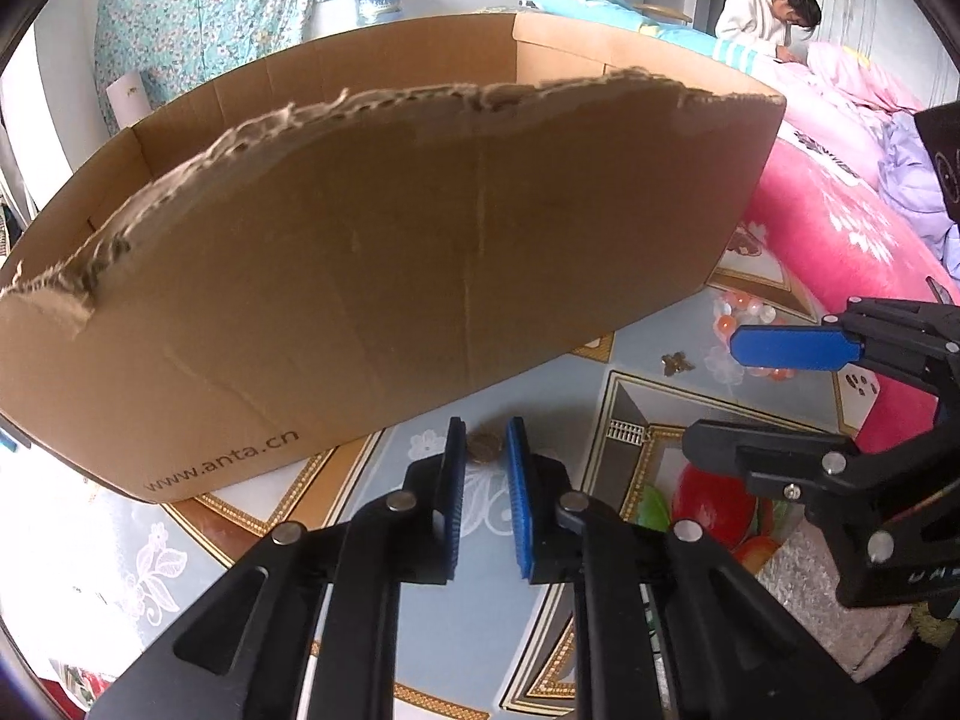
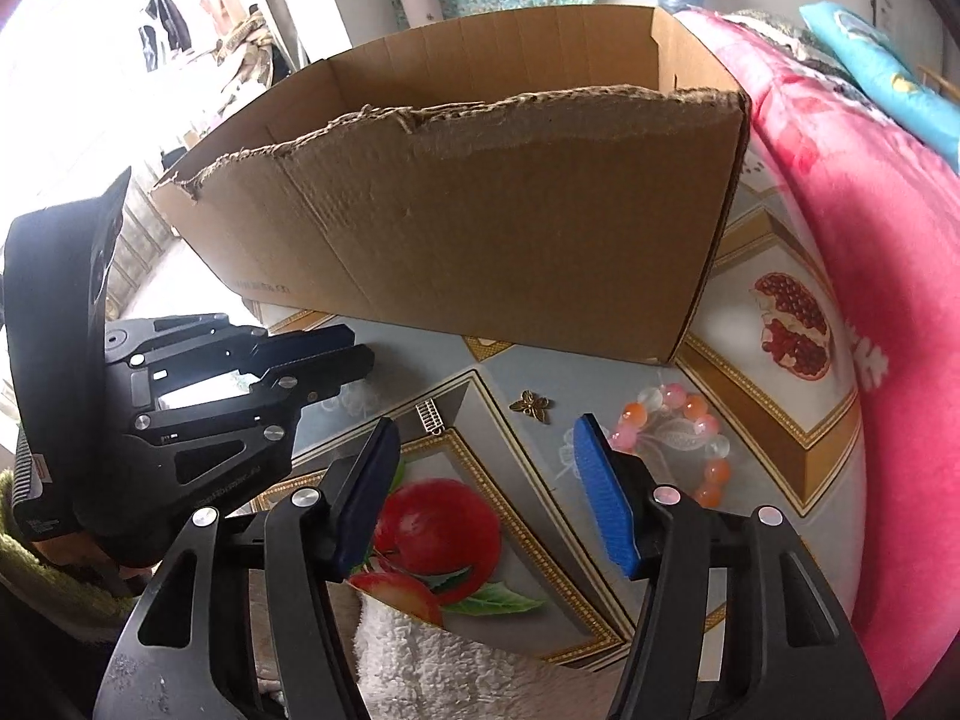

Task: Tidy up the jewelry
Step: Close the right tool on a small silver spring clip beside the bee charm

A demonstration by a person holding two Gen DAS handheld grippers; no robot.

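A torn cardboard box (image 1: 384, 252) stands on the patterned tablecloth, also in the right wrist view (image 2: 492, 228). My left gripper (image 1: 485, 450) is nearly shut around a small round brownish piece (image 1: 483, 447) lying on the cloth; whether the pads touch it I cannot tell. It shows from the side in the right wrist view (image 2: 342, 348). My right gripper (image 2: 486, 444) is open and empty above the cloth. Ahead of it lie a bronze butterfly charm (image 2: 531, 405), a small silver abacus charm (image 2: 431, 415) and a pink-orange bead bracelet (image 2: 678, 438). The bracelet (image 1: 729, 315) sits behind the right gripper's blue pad (image 1: 792, 347).
A pink flowered quilt (image 2: 870, 276) bounds the table on the right. A white fluffy cloth (image 2: 432, 654) lies at the near edge. A person (image 1: 768, 12) sits on the bed in the background. The cloth shows printed fruit pictures (image 2: 438, 528).
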